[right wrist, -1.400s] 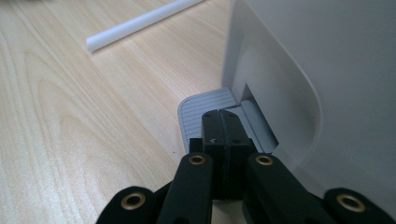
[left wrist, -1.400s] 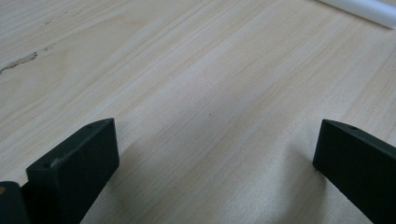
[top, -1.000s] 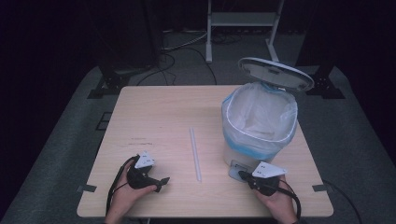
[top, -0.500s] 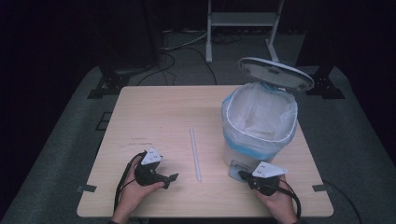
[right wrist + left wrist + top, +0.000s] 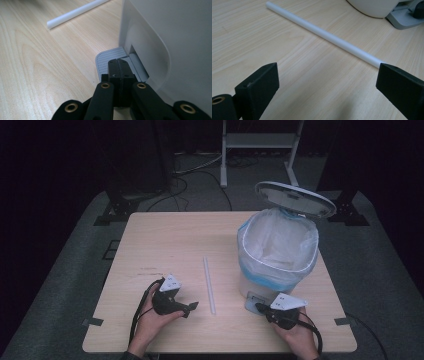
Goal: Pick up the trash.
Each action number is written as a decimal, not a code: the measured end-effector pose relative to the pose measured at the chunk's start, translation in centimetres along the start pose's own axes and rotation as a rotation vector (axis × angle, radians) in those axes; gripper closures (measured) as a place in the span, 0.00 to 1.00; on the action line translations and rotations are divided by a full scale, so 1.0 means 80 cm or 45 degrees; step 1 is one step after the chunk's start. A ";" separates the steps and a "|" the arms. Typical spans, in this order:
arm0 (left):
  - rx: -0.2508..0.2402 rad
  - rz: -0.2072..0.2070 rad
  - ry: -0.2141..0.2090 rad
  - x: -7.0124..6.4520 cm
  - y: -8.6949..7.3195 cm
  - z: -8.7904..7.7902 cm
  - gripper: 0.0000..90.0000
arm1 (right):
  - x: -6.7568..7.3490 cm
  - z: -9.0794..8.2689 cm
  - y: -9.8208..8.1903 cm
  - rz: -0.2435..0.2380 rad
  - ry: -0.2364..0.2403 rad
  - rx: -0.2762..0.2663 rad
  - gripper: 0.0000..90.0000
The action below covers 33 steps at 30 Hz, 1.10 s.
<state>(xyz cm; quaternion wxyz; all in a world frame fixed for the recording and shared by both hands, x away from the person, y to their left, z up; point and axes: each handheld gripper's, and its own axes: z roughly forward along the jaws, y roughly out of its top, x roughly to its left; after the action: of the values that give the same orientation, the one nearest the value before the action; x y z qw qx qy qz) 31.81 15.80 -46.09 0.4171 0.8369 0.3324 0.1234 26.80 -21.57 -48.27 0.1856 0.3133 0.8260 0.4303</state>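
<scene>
Left tongs [image 5: 325, 82] gaping near white tube [image 5: 324, 35], right tongs [image 5: 119, 71] closed on bin pedal [image 5: 110, 58]

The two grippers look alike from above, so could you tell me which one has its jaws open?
The left gripper: its jaws stand wide apart, facing the white tube. The right gripper is shut, tips on the bin's pedal.

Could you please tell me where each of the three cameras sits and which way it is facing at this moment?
High view: above the person's side, looking forward and down on the table; both hands with the left gripper and right gripper show.
Left gripper view: rides the left gripper, looking between its open jaws at the white tube.
Right gripper view: rides the right gripper, its shut jaws resting on the bin's pedal.
All three share the tube and the pedal bin.
</scene>
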 end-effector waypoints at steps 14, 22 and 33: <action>-0.012 0.005 -0.011 -0.011 0.017 0.022 0.04 | -0.001 0.000 0.000 0.010 0.009 0.003 1.00; -0.025 -0.002 -0.007 -0.016 0.024 0.035 0.04 | -0.001 0.000 0.000 0.012 0.011 0.003 1.00; 0.021 -0.008 0.006 -0.022 0.035 0.058 0.04 | -0.002 0.000 0.000 0.013 0.015 0.002 1.00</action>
<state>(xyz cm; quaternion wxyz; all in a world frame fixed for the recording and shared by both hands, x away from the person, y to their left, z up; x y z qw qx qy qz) 33.99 10.59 -46.66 0.4097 0.8389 0.3371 0.1212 26.90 -21.67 -48.26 0.1783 0.3150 0.8258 0.4325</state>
